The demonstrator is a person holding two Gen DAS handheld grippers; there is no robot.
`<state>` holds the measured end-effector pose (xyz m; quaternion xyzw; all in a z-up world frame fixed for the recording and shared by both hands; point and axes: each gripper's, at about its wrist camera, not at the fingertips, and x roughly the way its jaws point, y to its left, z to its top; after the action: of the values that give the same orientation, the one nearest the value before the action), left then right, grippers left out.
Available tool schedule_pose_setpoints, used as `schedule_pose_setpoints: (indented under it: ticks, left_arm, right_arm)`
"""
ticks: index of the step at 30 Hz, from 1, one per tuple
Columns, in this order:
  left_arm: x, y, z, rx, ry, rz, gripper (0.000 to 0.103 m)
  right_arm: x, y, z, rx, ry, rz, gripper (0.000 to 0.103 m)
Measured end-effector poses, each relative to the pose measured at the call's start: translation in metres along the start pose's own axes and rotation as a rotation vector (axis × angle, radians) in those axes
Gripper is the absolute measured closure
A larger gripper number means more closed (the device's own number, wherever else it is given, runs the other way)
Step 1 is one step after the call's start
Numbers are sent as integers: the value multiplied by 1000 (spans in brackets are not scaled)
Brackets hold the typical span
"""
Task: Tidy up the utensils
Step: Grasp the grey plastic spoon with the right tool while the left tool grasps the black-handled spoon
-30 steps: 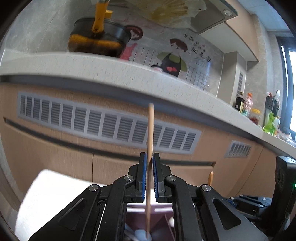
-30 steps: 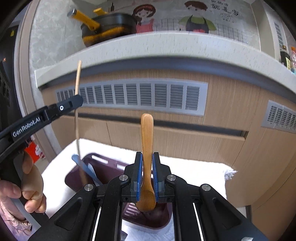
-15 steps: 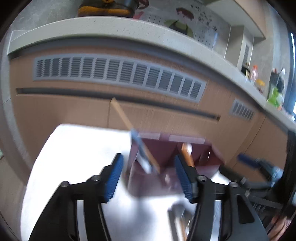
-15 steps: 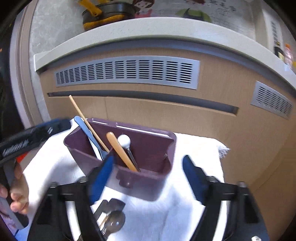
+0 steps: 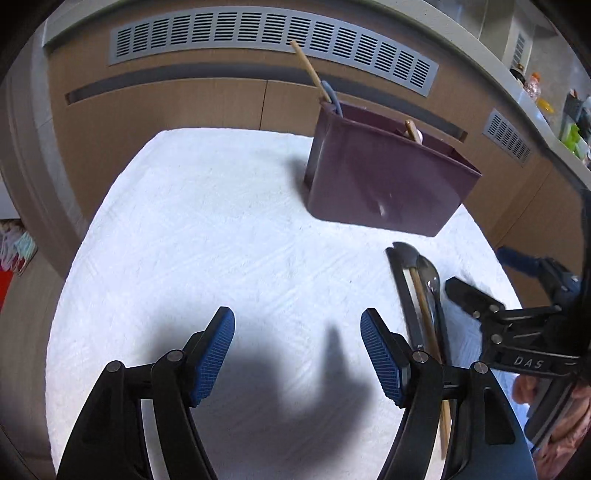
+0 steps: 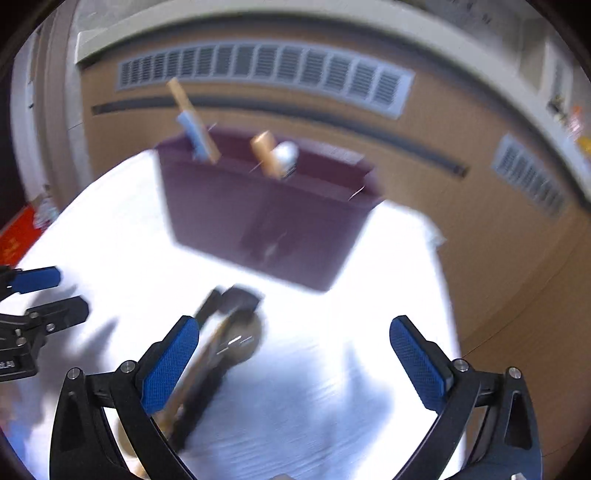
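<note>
**Both grippers empty, loose utensils waiting on the towel**

Left gripper [image 5: 297,354]: spread wide, nothing between the blue pads [image 5: 212,356], hovering over bare white towel [image 5: 192,229]. Right gripper [image 6: 295,365]: likewise wide apart and empty, left pad [image 6: 170,363] just above the loose utensils [image 6: 221,354], though motion blur smears that view

Outward from the fingers, in the left view: a small bundle lying on the towel just right of the left gripper, made up of a black spatula [image 5: 404,284], a wooden chopstick [image 5: 424,306] and a metal spoon [image 5: 434,286], side by side and touching, heads pointing toward the holder. Beyond them, the dark purple utensil holder [image 5: 388,184] standing upright on the towel, already carrying a tall wooden stick [image 5: 308,70] and a blue handle [image 5: 330,98] at its left end, plus a wooden handle [image 5: 410,129] and a white knob nearer the middle. Behind, wooden cabinet fronts with a grey vent grille [image 5: 273,33]

Handling, as a judgement: all three remaining pieces light and rigid. Spoon probably slick, so best pinched across the narrow neck or mid-handle, not the bowl. Chopstick thin and prone to rolling or pivoting; mid-length grip safest. Spatula likely grippier, handle the obvious place. Overlap means risk of dragging a neighbour along
</note>
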<state>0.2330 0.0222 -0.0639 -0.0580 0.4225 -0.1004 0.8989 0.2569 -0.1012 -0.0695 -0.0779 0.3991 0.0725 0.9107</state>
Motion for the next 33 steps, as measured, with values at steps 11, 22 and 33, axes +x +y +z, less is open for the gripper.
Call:
schedule_pose_setpoints:
  ticks: [11, 22, 33]
  left_arm:
    - [2, 5, -3, -2, 25, -16, 27]
    - [15, -24, -3, 47, 98, -90, 27]
    - [54, -91, 24, 222, 254, -130, 76]
  right_arm:
    - [36, 6, -1, 125, 138, 93, 60]
    - [8, -25, -23, 102, 105, 52, 75]
    - [-7, -67, -48, 172, 55, 17, 75]
